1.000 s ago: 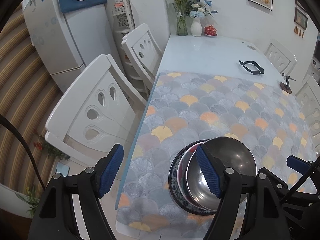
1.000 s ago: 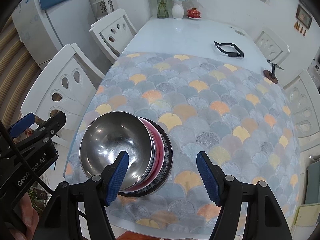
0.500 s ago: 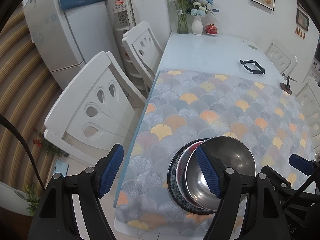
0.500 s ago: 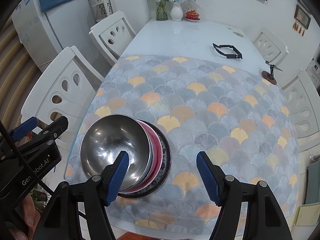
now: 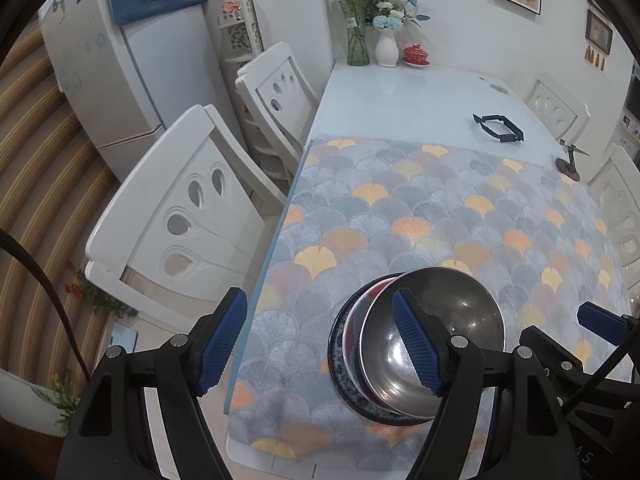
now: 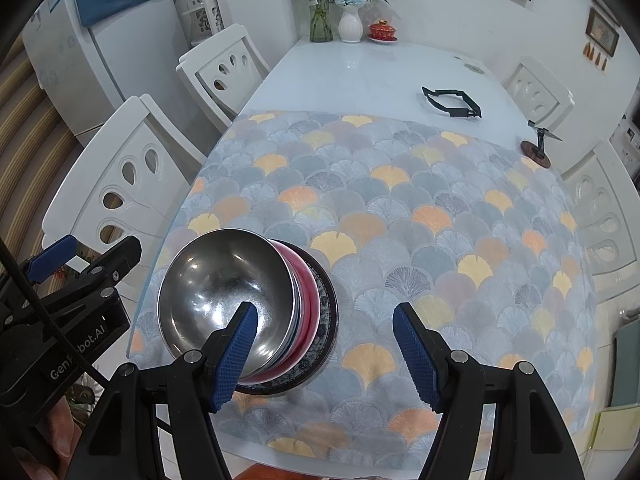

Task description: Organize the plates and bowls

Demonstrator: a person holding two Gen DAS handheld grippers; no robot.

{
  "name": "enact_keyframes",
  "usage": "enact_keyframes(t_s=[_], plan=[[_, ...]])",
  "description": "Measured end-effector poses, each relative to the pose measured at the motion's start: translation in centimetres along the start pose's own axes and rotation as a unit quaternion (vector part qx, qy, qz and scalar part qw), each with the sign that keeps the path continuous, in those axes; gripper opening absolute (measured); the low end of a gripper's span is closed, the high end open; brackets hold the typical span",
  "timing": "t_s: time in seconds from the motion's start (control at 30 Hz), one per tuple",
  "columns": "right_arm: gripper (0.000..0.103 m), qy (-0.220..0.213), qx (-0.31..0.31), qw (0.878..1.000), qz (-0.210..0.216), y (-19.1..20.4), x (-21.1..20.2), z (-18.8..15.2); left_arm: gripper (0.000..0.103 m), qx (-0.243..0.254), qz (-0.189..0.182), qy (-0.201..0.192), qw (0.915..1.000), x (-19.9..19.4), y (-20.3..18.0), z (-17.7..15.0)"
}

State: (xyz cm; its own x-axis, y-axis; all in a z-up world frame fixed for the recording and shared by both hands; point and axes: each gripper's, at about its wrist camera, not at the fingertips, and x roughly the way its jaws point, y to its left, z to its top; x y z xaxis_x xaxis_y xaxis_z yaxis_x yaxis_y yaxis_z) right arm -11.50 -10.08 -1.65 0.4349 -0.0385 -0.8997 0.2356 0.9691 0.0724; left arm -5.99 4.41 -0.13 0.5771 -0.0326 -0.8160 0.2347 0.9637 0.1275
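A steel bowl sits nested in a red bowl on a dark patterned plate, near the front left corner of the fan-patterned mat. My left gripper hovers open over the table's left edge; its right pad overlaps the steel bowl's rim in the picture, and nothing is between the fingers. My right gripper is open above the stack's right side, gripping nothing. Each gripper also shows at the edge of the other's view.
Two white chairs stand along the table's left side, others on the right. A black frame and a small stand lie on the bare tabletop beyond the mat. Vases stand at the far end, a fridge behind.
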Motion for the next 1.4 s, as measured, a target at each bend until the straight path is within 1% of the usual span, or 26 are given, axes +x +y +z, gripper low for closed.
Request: enact_keyframes(t_s=[0.23, 0.47, 0.67, 1.1, 1.4], plan=[[0.068, -0.001, 0.003, 1.0, -0.002, -0.1, -0.1, -0.2, 0.074, 0.002, -0.004, 0.0, 1.0, -0.2, -0.3, 0.0], [0.068, -0.001, 0.012, 1.0, -0.009, -1.1, -0.8, -0.8, 0.074, 0.007, -0.015, 0.001, 0.9999, -0.5, -1.8, 0.2], [0.068, -0.002, 0.007, 1.0, -0.006, -2.4, -1.2, -0.4, 0.074, -0.001, -0.007, 0.0, 1.0, -0.9, -3.0, 0.8], [0.068, 0.009, -0.014, 1.0, 0.008, -6.3, -1.3, 1.2, 0.074, -0.026, 0.004, 0.02, 0.9995, -1.0, -6.7, 1.7], [0.068, 0.014, -0.018, 1.0, 0.015, -7.1, -0.9, 2.1, 0.074, -0.032, 0.009, 0.029, 0.999, -0.6, -7.3, 2.3]])
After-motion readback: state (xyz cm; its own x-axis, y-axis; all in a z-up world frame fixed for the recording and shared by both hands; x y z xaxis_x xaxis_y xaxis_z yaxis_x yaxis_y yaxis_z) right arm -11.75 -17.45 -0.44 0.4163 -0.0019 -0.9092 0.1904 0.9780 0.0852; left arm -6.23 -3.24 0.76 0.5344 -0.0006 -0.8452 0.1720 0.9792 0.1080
